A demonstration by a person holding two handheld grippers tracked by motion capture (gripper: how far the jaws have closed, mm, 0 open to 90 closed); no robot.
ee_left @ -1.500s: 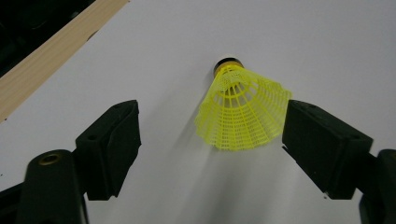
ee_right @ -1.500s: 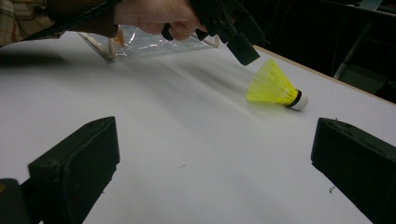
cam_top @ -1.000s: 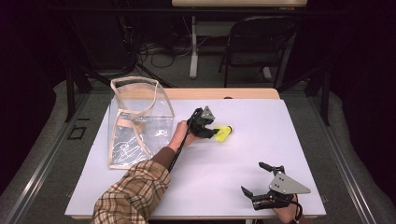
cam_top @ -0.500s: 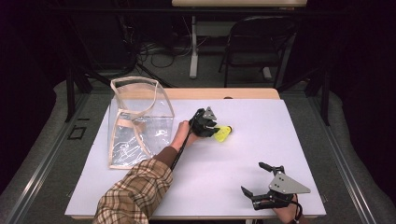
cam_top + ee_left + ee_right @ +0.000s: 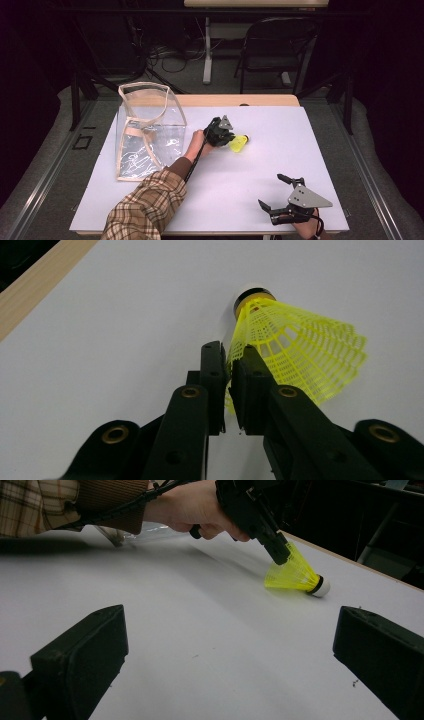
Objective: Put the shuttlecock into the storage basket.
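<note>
A yellow shuttlecock (image 5: pixel 240 144) with a white cork tip lies on its side on the white table (image 5: pixel 280 130), right of centre. My left gripper (image 5: pixel 231 140) reaches it from the left. Its jaws have just been closing and now pinch the edge of the mesh skirt (image 5: pixel 300 350) between the pads (image 5: pixel 214 375). From the right gripper view the left gripper (image 5: pixel 281 555) presses down on the shuttlecock (image 5: pixel 295 576). My right gripper (image 5: pixel 270 190) rests at the table's front right corner, open, with nothing between its jaws.
A clear plastic bag (image 5: pixel 150 135) with beige trim stands upright at the table's left, just behind the left forearm's plaid sleeve (image 5: pixel 145 207). A dark chair (image 5: pixel 275 45) and a table leg stand beyond the far wooden edge (image 5: pixel 250 100).
The left gripper's jaws have drawn together on the shuttlecock's skirt, with the hand shifting only slightly. The right gripper has stayed where it was.
</note>
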